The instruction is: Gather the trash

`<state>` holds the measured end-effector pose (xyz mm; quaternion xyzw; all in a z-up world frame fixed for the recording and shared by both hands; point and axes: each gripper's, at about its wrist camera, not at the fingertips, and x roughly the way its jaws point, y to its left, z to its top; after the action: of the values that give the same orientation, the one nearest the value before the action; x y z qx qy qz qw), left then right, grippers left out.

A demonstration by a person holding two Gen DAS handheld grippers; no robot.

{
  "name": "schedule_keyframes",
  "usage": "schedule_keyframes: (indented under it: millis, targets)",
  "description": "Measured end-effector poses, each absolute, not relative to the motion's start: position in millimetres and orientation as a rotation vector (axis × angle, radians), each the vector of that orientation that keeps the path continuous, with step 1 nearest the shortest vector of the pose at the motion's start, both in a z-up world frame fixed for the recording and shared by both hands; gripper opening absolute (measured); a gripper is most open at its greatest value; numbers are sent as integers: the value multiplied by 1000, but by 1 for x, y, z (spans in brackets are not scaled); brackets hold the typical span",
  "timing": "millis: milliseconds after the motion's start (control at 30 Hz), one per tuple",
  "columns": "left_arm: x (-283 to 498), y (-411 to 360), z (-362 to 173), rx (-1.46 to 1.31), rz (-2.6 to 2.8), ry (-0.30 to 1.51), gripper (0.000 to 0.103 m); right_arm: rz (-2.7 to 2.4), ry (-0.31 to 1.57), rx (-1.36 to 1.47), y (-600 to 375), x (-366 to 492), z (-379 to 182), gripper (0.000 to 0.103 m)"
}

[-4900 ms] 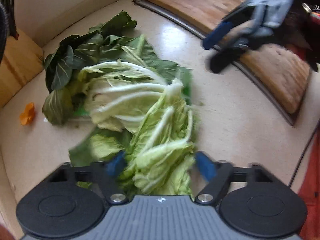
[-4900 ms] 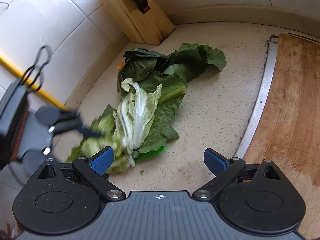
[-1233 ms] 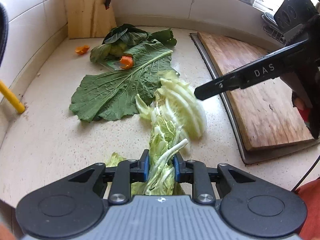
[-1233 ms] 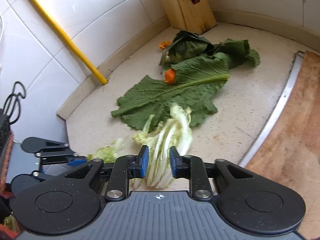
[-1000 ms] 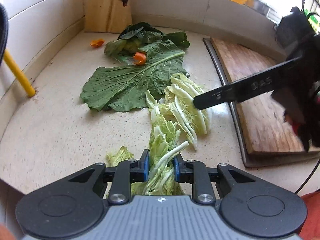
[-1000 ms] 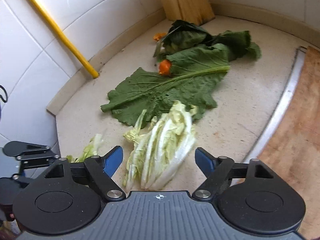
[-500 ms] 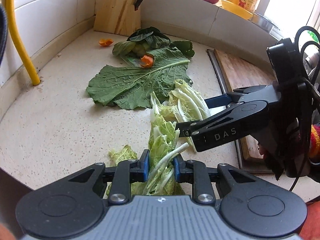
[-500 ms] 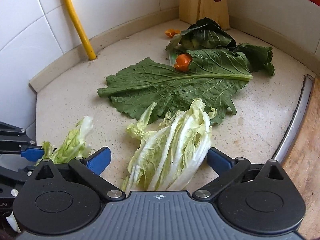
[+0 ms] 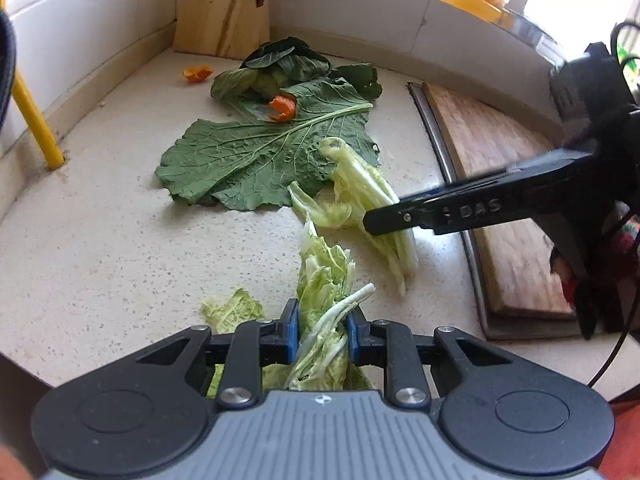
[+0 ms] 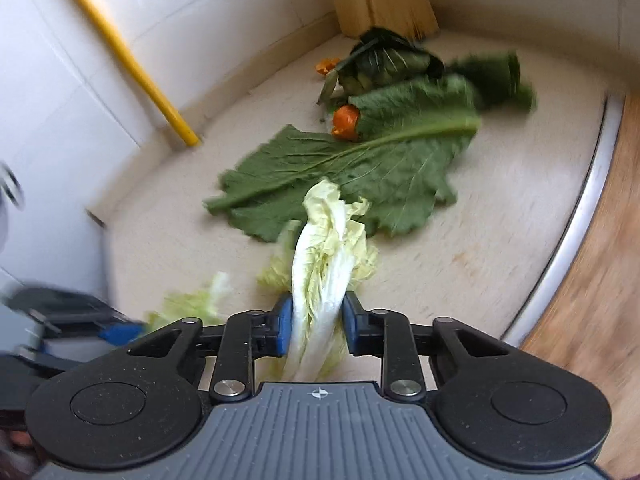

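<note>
My left gripper [image 9: 320, 332] is shut on a bundle of pale cabbage leaves [image 9: 325, 276] near the counter's front edge. My right gripper [image 10: 316, 328] is shut on a second pale cabbage bunch [image 10: 330, 240] that points away from it; in the left wrist view it reaches in from the right [image 9: 374, 222] over that bunch [image 9: 360, 184]. Behind lies a big dark green leaf [image 9: 256, 156] [image 10: 352, 168] with an orange peel [image 9: 282, 106] [image 10: 346, 120] on it. More dark leaves [image 9: 286, 64] are heaped further back. The right wrist view is motion-blurred.
A small cabbage scrap [image 9: 232, 308] lies left of my left fingers. Another orange peel [image 9: 197, 73] sits by the wooden knife block [image 9: 222, 4]. A wooden cutting board [image 9: 500, 184] fills the right side. A yellow pipe [image 10: 128, 60] runs down the tiled wall.
My right gripper opened, settled around the second cabbage bunch, and has now shut on it. My left gripper stays shut on its leaves and has drawn back a little.
</note>
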<state>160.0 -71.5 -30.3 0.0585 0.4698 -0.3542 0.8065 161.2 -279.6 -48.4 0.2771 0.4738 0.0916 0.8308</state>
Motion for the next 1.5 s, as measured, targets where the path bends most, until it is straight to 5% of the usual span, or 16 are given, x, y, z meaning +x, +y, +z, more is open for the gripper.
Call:
schedule_keyframes:
  millis: [467,633,733,867,1000,1067,1267,1333,1367,1400,1500]
  targets:
    - [164,-56,-7,-122,-662,988,19,326,857,983,-336,136,-50,30]
    - [151,-68,-4,10,-607,988,19,317,871,946,-344,130,-55,30]
    - [136,-77,-9,105,-600,1010,32,345,886,937,-342,128,-61,30]
    - [125,-102,-18,304,-559,926,64,361,921,903,-334,129,-69,33]
    - [132,-119,-41,429,-479,915,68,367,944,814,-326,131,-65,36]
    - [132,-118,-42,381,-492,938,64,372,953,736,-319,132,-60,45]
    - [120,-118,-37,354,-489,989,26,466,973,515,-285,137,-47,80]
    - [122,-116,-35,315,-464,1005,20,469,973,445,-275,139,-47,66]
    - [122,-116,-35,290,-459,1012,19,481,984,428,-274,140,-47,38]
    - [123,-115,-34,255,-458,1017,18,495,1005,446,-276,142,-48,28]
    - [124,-109,-34,126,-471,1024,17,509,1033,572,-290,141,-56,26]
